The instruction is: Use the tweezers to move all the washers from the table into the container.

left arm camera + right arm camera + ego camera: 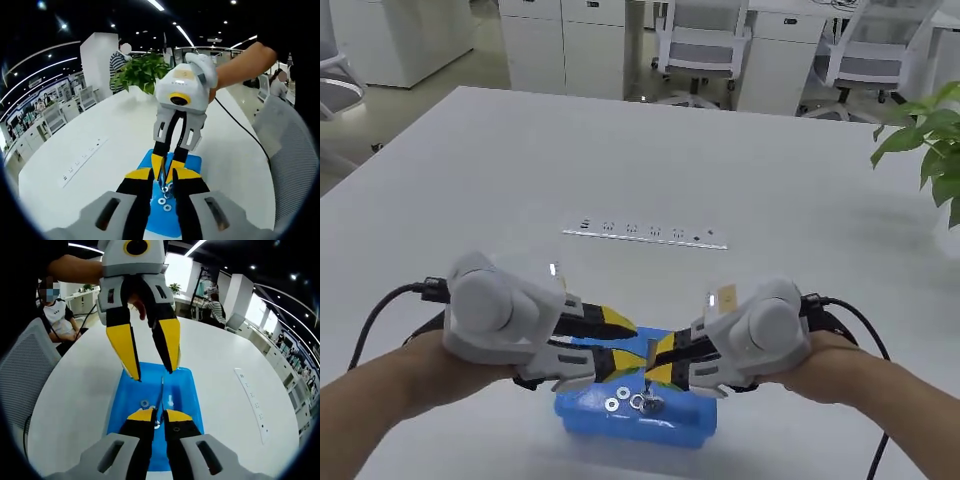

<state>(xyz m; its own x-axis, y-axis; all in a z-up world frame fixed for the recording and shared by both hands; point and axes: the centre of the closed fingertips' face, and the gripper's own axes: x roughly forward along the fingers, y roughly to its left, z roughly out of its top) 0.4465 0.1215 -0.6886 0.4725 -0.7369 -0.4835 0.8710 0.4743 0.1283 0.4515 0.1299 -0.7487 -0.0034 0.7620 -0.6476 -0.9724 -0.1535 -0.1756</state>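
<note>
Head view first: where do the two grippers sit?

Both are low over the blue container [630,430], nose to nose. The left gripper [628,348] comes in from the left and the right gripper [656,360] from the right, with their yellow tips close together.

What is the right one doing?

Its jaws are pressed in on the tweezers [160,395], thin metal ones that stick out forward between them. In the right gripper view the tweezers reach out over the container's blue floor. I cannot tell whether their points hold a washer.

And the left?

Its jaws are spread. Seen from the right gripper view, the two yellow tips hang apart above the far end of the container, one on each side of the tweezers' line.

Where are the washers?

Several small metal washers [638,402] lie on the floor of the container, in a loose cluster under the gripper tips. The right gripper view shows one just left of the tweezers and another close beside that gripper's own jaw tips.

And the container itself?

It rests on the white table [620,160], on the near side, close to the person. A power strip [645,233] lies flat in the tabletop beyond it, well apart. A green plant [925,140] stands at the table's right side.
</note>
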